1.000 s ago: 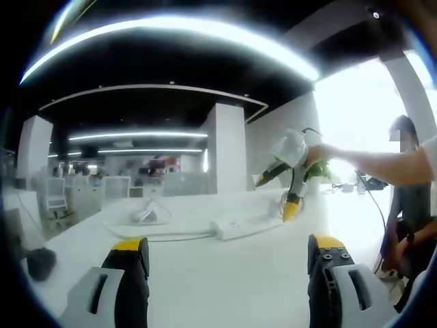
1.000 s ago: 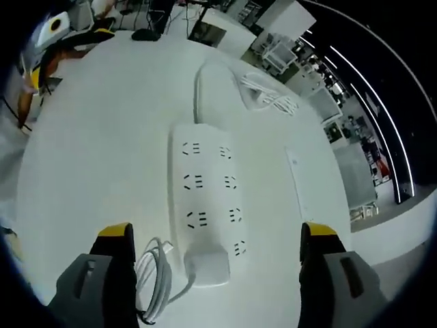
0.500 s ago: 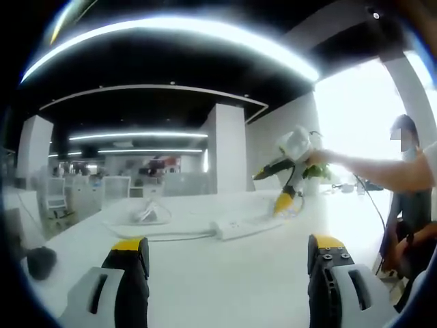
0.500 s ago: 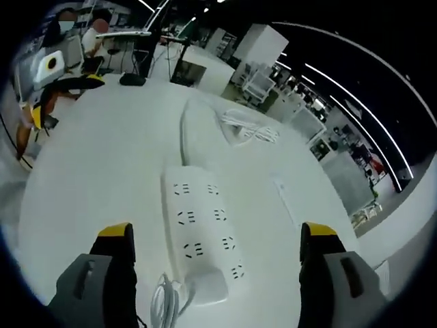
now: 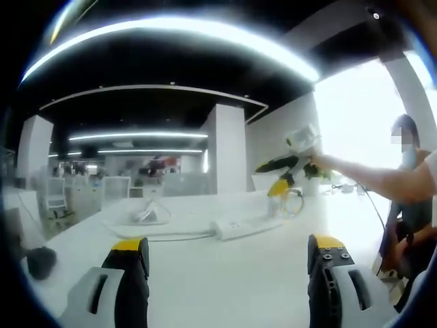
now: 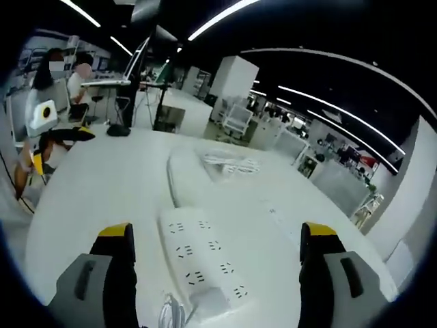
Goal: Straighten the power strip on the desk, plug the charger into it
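In the right gripper view, the right gripper (image 6: 213, 273) hangs above the white worktop (image 6: 102, 198) with its 2 fingers (image 6: 115, 239) apart and nothing between them. The power strip (image 6: 198, 263) lies flat just beyond the fingers, its 2 rows of sockets facing up. A coiled white cable (image 6: 232, 162) lies farther off than the strip.

In the left gripper view, the left gripper (image 5: 225, 273) is also spread and holding nothing. The strip sits mid-worktop, and the right gripper is raised past its far end.
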